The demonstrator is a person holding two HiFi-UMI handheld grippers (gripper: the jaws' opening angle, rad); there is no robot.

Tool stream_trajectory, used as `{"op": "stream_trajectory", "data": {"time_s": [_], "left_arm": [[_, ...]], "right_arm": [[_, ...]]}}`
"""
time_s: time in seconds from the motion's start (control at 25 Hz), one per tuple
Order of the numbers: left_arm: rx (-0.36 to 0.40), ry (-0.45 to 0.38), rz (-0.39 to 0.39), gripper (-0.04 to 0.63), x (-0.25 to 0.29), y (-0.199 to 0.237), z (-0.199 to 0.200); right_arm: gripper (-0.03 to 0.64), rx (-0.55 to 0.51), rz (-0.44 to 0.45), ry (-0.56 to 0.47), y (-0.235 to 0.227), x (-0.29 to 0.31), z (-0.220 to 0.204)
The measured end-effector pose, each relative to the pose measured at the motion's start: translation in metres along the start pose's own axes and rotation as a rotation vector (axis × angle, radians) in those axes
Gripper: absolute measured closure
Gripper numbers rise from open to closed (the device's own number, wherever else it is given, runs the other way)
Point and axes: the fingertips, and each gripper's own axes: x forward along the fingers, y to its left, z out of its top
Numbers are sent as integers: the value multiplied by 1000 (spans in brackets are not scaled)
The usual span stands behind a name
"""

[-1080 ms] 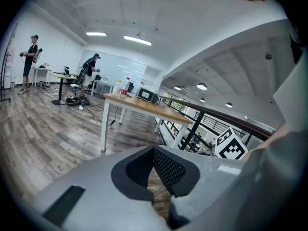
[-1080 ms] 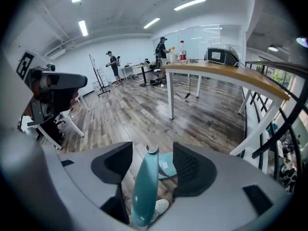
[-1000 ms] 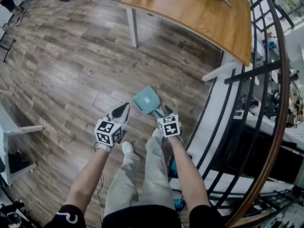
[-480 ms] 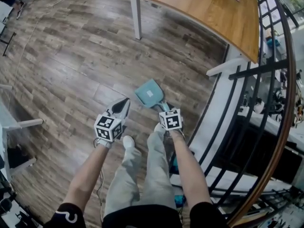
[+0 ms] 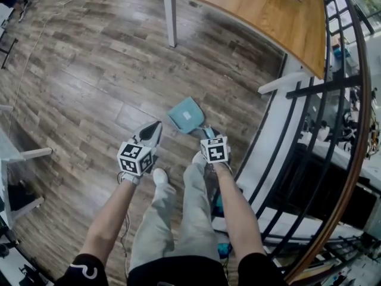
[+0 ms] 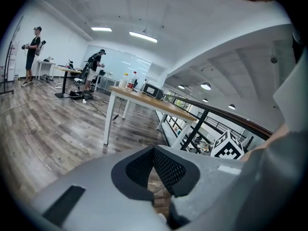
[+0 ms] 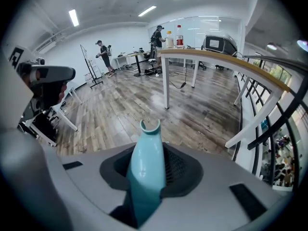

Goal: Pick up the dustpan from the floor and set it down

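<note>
A teal dustpan (image 5: 186, 114) lies flat on the wood floor, its handle pointing back toward my feet. My right gripper (image 5: 208, 137) is down over that handle. In the right gripper view the teal handle (image 7: 147, 177) runs up between the dark pads, and the jaws are closing on it, with both pads against its sides. My left gripper (image 5: 153, 133) hovers just left of the pan and holds nothing. In the left gripper view its tips (image 6: 154, 170) meet, with floor showing behind them.
A wooden table (image 5: 256, 11) on white legs stands beyond the dustpan, with bottles (image 7: 179, 36) on it. A black railing (image 5: 309, 88) and a white ledge run close along the right. People stand at the far end of the room (image 6: 33, 52).
Both grippers have sunk a little toward the floor. The right one has come down onto the dustpan's handle. The dustpan has stayed where it lay.
</note>
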Motion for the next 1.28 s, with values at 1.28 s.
{"op": "stream_trajectory", "data": {"time_s": [1.28], "left_arm": [[19, -109, -10, 597, -74, -23, 116]], "right_arm": [[531, 21, -59, -58, 14, -121, 98]]}}
